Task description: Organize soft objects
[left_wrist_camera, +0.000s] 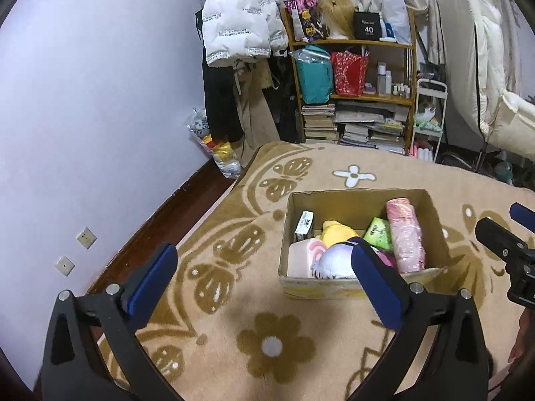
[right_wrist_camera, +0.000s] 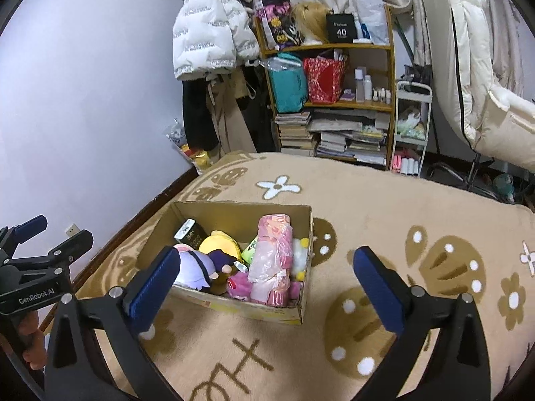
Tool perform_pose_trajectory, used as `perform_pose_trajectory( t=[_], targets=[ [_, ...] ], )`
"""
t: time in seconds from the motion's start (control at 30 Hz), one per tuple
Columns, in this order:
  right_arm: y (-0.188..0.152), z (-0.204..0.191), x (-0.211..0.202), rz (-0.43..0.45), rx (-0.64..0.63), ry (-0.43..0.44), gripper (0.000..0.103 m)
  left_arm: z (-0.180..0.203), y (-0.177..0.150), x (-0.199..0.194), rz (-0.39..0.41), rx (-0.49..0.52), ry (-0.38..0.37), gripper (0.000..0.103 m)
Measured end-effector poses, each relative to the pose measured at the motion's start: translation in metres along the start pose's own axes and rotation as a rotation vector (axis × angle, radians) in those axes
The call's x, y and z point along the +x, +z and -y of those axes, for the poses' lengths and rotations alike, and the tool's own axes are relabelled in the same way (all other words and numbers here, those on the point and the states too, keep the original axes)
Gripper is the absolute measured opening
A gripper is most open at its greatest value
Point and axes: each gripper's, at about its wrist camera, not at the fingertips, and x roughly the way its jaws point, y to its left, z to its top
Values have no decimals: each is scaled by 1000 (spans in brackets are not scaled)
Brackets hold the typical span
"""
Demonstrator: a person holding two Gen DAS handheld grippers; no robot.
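An open cardboard box (left_wrist_camera: pixel 354 194) (right_wrist_camera: pixel 240 204) sits on a tan flowered blanket (left_wrist_camera: pixel 274 344) (right_wrist_camera: pixel 384 200). It holds a pink wrapped bundle (left_wrist_camera: pixel 404 234) (right_wrist_camera: pixel 272 247), a yellow plush (left_wrist_camera: pixel 336 232) (right_wrist_camera: pixel 219 242), a purple and white plush (left_wrist_camera: pixel 334 260) (right_wrist_camera: pixel 197 267), a green pack (left_wrist_camera: pixel 379 234) (right_wrist_camera: pixel 252 250) and a small black box (left_wrist_camera: pixel 305 224) (right_wrist_camera: pixel 187 230). My left gripper (left_wrist_camera: pixel 264 250) (right_wrist_camera: pixel 43 234) hovers open, near and to the left of the box, with nothing between its fingers. The right gripper (right_wrist_camera: pixel 267 254) (left_wrist_camera: pixel 501 234) is also open and holds nothing, on the box's near right side.
Beyond the blanket stand a wooden shelf (left_wrist_camera: pixel 354 43) full of bags, books and bottles, hanging coats with a white puffer jacket (left_wrist_camera: pixel 240 23), a small white cart (left_wrist_camera: pixel 429 117) and a white padded folding chair (left_wrist_camera: pixel 485 67). A dark wooden edge (left_wrist_camera: pixel 167 207) runs along the lilac wall at left.
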Motion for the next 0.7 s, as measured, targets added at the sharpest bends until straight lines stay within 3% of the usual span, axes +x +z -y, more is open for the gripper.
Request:
perform_pose_trajectory(
  t=[0.33, 0.7],
  targets=[
    [-8, -4, -47, 49, -9, 3, 103, -7, -21, -44, 34, 8, 34, 103],
    [-27, -3, -67, 63, 4, -8, 103, -21, -49, -62, 36, -14, 53, 103]
  ],
)
